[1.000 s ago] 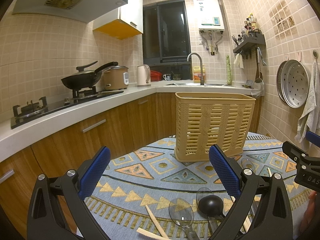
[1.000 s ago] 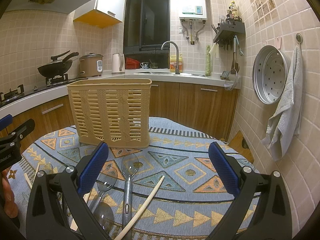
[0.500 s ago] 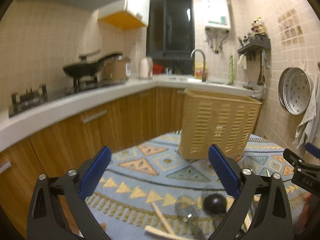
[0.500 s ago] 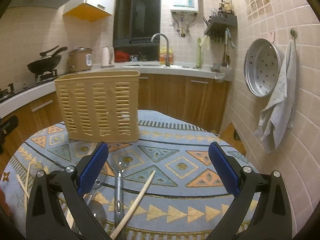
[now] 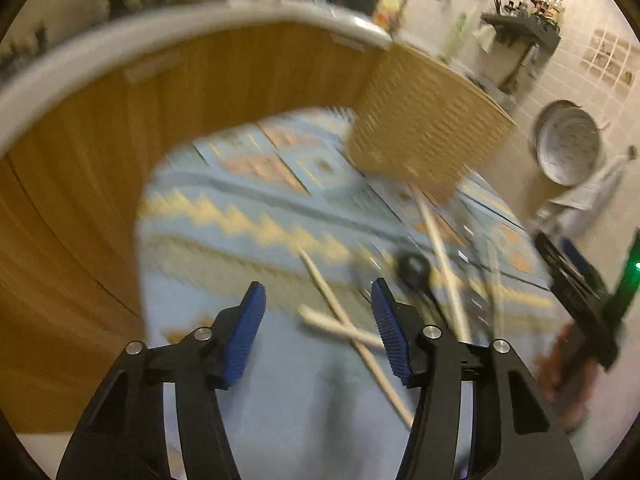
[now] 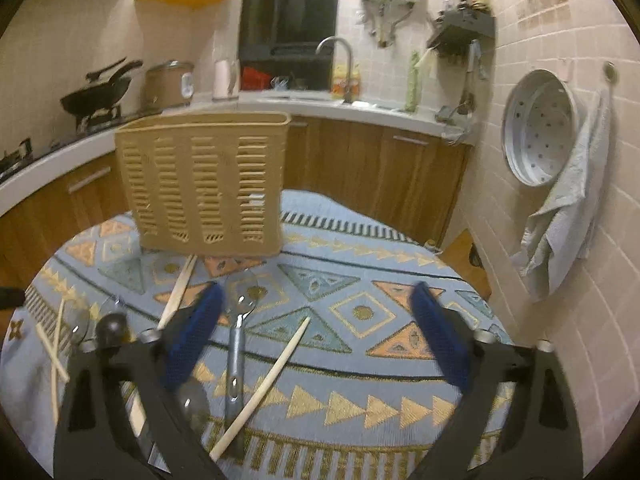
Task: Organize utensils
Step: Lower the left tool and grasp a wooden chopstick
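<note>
A tan slotted utensil basket (image 6: 204,188) stands upright at the far side of the patterned round table; it also shows blurred in the left wrist view (image 5: 424,136). Wooden chopsticks (image 5: 340,320) lie crossed on the cloth just ahead of my open, empty left gripper (image 5: 318,332), which tilts down over them. A black ladle (image 5: 414,270) lies just beyond. My right gripper (image 6: 316,332) is open and empty above a metal spoon (image 6: 238,320) and a single chopstick (image 6: 268,384). More chopsticks (image 6: 54,344) and the ladle (image 6: 112,328) lie at the left.
The table (image 6: 400,280) has a blue cloth with triangles. Wooden cabinets (image 6: 380,176) and the white counter (image 5: 120,52) curve behind it. A metal steamer tray (image 6: 540,128) and a towel (image 6: 568,224) hang on the right wall. My right gripper's tool (image 5: 580,292) shows at the left view's right edge.
The left gripper has swung left and tilted sharply down toward the crossed chopsticks, blurring the view. The right gripper has tilted down a little and moved nearer the table. Both stay open.
</note>
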